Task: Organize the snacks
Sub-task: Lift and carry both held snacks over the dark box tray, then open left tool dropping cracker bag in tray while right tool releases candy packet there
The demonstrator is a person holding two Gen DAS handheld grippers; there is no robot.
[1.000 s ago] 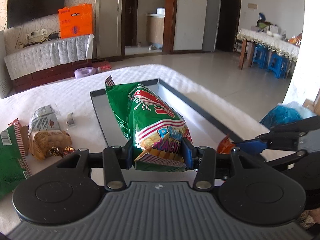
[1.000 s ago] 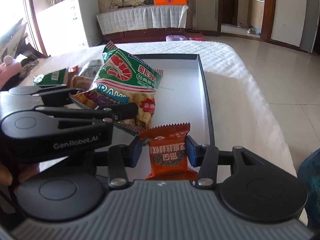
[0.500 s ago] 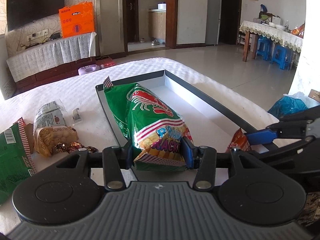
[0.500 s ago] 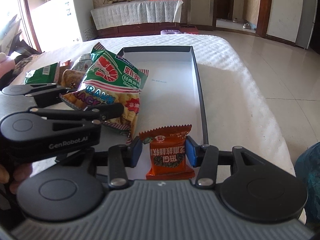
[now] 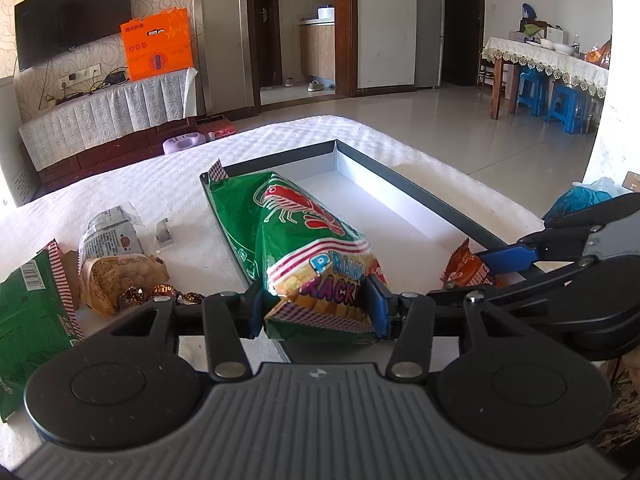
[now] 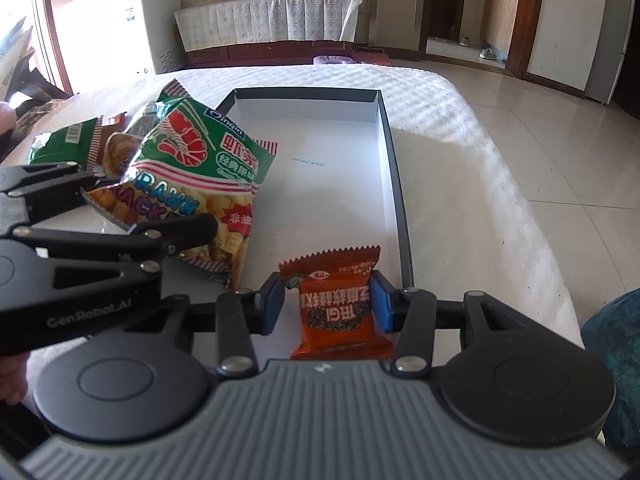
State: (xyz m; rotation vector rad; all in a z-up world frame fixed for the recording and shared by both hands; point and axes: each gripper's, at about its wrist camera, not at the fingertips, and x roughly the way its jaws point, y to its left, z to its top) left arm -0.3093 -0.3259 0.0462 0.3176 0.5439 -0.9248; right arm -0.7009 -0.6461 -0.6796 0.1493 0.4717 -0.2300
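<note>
Pinching a crinkly green prawn-cracker bag (image 5: 316, 264) by its sealed lower end, the left hand-held gripper (image 5: 316, 306) tilts gently downward; its jaws have just been opening slightly, yet the blue pads still press the puffed foil. That glossy bag hangs over the near left edge of a shallow rectangular tray (image 6: 394, 184) with dark rim and smooth white floor. The right hand-held gripper (image 6: 330, 306) points down likewise, closed on a small orange packet (image 6: 338, 308) with serrated ends, above the tray's near right corner. A quilted white cover (image 6: 460, 168) lies beneath; more wrapped snacks (image 5: 116, 264) lie left of the tray.
</note>
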